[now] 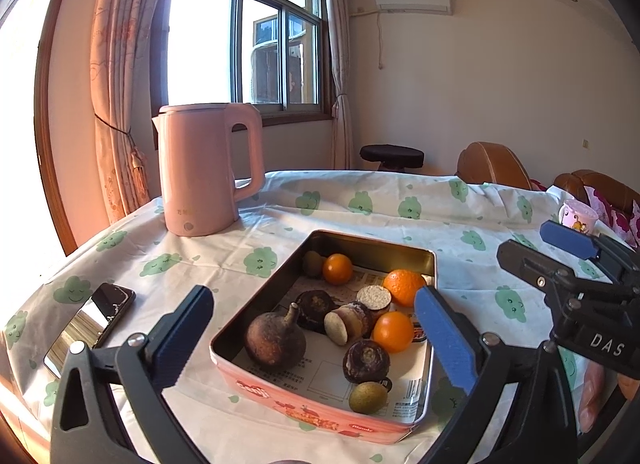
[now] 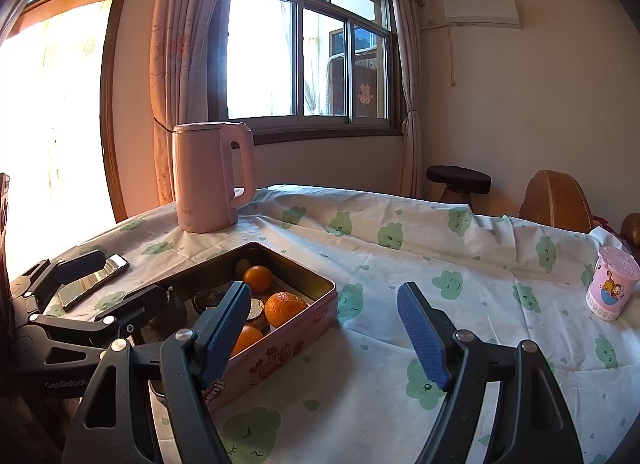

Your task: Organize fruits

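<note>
A pink metal tin [image 1: 372, 250] on the cloud-print tablecloth holds three oranges [image 1: 403, 287], several dark brown round fruits [image 1: 275, 340], two cut pieces with pale faces [image 1: 374, 297] and small green-brown fruits [image 1: 368, 397]. My left gripper [image 1: 314, 294] hovers over the tin's near end. Its jaws stand wide open, one blue pad on each side, gripping nothing. My right gripper [image 2: 324, 290] is open and empty above the cloth, just right of the tin [image 2: 316, 316]. Each gripper shows in the other's view: the right gripper [image 1: 526, 240] and the left gripper [image 2: 128, 276].
A pink kettle [image 1: 200, 180] stands behind the tin at the back left. A phone [image 1: 92, 324] lies left of the tin near the table edge. A pink cup [image 2: 610, 288] stands far right. Brown chairs [image 2: 556, 200] and a dark stool [image 2: 458, 180] are beyond the table.
</note>
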Tool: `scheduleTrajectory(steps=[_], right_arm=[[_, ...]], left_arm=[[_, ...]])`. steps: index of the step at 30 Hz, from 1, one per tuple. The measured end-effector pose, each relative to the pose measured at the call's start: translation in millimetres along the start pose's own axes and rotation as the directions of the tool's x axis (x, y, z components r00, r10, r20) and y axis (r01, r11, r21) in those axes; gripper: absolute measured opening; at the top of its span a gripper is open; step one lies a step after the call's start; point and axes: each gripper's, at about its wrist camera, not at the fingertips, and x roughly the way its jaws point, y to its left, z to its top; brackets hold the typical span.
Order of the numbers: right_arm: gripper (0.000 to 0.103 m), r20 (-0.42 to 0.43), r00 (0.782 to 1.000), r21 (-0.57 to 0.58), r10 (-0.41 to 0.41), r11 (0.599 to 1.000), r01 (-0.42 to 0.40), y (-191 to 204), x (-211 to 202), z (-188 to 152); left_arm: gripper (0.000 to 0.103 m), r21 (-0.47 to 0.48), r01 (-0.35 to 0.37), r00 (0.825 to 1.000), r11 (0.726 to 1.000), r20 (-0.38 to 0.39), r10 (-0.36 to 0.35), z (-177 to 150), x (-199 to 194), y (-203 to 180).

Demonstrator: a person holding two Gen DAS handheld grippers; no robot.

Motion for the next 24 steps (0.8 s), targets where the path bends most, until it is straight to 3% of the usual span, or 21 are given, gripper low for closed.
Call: scheduleTrajectory(steps=[18, 24], right_arm=[[0.077, -0.004, 1.0, -0.011, -0.026, 1.0, 0.026, -9.0, -5.7, -5.6], [0.077, -0.081, 0.99, -0.018, -0.12, 0.993, 0.119, -43.8, -6.5, -18.0]], left_arm=[[0.103, -0.004, -0.006, 1.0, 1.0, -0.029, 0.006, -2.2, 5.2, -3.4], [0.103, 0.004, 0.004, 1.0, 1.0, -0.021, -0.004, -3.2, 3.1, -2.9]])
